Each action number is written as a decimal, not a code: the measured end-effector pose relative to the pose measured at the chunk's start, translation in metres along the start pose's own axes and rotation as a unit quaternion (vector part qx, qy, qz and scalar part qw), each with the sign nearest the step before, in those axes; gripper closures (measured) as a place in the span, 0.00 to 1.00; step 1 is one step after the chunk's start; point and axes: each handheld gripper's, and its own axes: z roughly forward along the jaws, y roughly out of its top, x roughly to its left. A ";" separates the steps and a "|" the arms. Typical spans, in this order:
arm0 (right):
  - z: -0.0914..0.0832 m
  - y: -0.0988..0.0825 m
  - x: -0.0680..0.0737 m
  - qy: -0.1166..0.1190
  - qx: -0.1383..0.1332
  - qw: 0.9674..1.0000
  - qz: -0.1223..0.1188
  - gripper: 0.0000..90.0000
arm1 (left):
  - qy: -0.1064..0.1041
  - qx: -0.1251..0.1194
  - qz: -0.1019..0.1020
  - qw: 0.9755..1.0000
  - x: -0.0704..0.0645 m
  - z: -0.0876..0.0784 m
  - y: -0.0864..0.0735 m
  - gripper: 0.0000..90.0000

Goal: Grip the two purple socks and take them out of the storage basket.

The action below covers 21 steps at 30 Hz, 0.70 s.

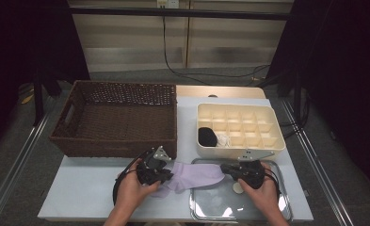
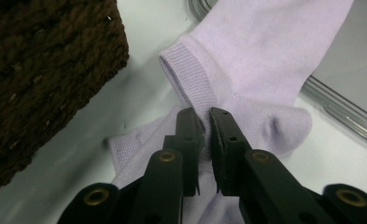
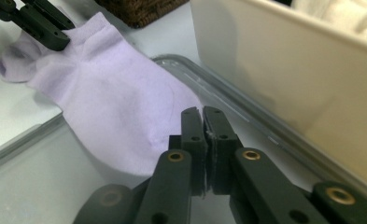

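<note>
The left claw point(image 2: 204, 114) pinches the cuff end of the lilac sock point(image 1: 194, 175); the right claw point(image 3: 202, 112) is clenched at its toe edge. The sock lies stretched from the counter point(image 1: 86, 197) onto the metal tray point(image 1: 220, 207). Behind stand the wicker basket point(image 1: 116, 146) and the divided box point(image 1: 241, 147).

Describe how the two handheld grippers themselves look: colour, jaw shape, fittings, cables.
Both the left gripper and the right gripper are black, each with two flat, blocky jaws on hinged links joined by brass-coloured rivets. Each carries a grey three-cornered plate on top and trails a black cable. No sleeves show on the forearms.
</note>
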 end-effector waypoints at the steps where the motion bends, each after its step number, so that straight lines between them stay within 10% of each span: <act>1: 0.000 0.002 0.001 -0.003 -0.005 1.000 -0.004 0.90 | 0.005 -0.008 -0.006 1.000 0.000 -0.002 0.000 0.84; 21: 0.045 0.035 0.042 0.043 0.011 0.997 -0.067 0.79 | 0.038 -0.008 -0.053 0.998 0.020 -0.028 -0.032 0.62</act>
